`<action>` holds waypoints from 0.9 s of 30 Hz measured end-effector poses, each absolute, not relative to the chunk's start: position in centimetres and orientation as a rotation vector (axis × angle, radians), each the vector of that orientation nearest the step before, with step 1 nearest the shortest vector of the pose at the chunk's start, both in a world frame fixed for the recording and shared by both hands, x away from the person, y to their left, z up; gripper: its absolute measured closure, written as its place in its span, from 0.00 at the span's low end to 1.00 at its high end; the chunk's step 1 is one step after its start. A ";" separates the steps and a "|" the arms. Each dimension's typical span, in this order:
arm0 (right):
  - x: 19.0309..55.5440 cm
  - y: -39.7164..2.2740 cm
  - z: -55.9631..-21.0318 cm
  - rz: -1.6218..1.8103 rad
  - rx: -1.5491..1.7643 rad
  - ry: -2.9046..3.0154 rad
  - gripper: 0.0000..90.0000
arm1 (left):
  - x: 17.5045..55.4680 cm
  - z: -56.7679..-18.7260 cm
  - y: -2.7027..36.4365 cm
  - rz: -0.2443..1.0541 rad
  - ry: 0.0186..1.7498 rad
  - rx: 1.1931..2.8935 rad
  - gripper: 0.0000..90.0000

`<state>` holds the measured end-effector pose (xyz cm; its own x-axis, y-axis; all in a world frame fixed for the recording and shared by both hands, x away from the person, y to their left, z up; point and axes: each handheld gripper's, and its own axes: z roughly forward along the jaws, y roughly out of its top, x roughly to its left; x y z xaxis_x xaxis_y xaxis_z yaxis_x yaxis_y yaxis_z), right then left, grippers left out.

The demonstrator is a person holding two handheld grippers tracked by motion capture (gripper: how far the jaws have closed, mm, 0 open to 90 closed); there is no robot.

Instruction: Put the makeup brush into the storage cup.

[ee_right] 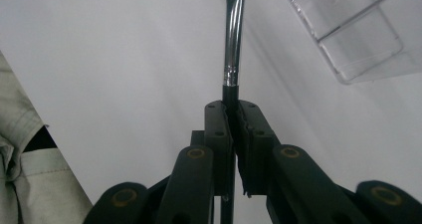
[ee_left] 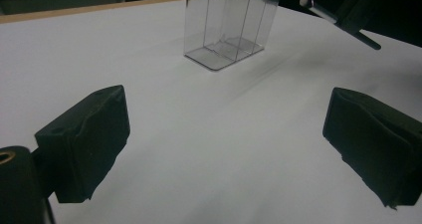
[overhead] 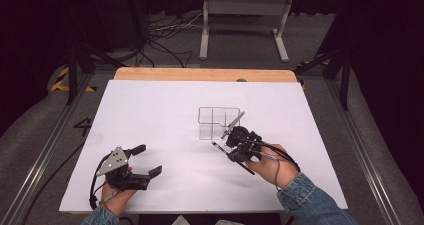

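While the pen (overhead: 232, 125) sits tight between the two jaws of the right gripper (overhead: 234, 136), its silver end points up toward one o'clock and leans over the near right corner of the clear box (overhead: 218, 122). In the right gripper view the jaws are pressed together on the pen's dark part, and the shiny part (ee_right: 234, 30) sticks out past them. The box has little rooms inside, split by thin walls, and it stands near the middle of the white table (overhead: 150, 115). I think the step now is bringing the pen to the box to drop it in. Next, the pen needs to be tipped more upright, lined up over one room, and lowered before the jaws let go. The left gripper (overhead: 149, 161) rests at about eight o'clock from the box, well apart from it. Its jaws are spread wide and hold nothing.
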<state>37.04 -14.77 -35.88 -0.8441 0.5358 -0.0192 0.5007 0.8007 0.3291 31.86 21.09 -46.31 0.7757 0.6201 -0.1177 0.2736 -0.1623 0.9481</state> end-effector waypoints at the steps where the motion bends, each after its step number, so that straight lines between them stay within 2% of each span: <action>1: 37.0 -14.9 -35.7 0.498 0.827 2.865 0.94 | 31.9 -46.3 21.1 0.352 0.700 1.753 0.06; 27: 34.9 -19.1 -32.9 1.143 0.738 2.500 0.94 | 31.8 -46.3 21.1 0.345 0.700 1.756 0.06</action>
<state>34.93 -19.14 -32.87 -0.8253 0.5623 -0.0514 0.3289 0.5528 0.7656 31.83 21.07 -46.30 0.7781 0.6163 -0.1215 0.2789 -0.1656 0.9460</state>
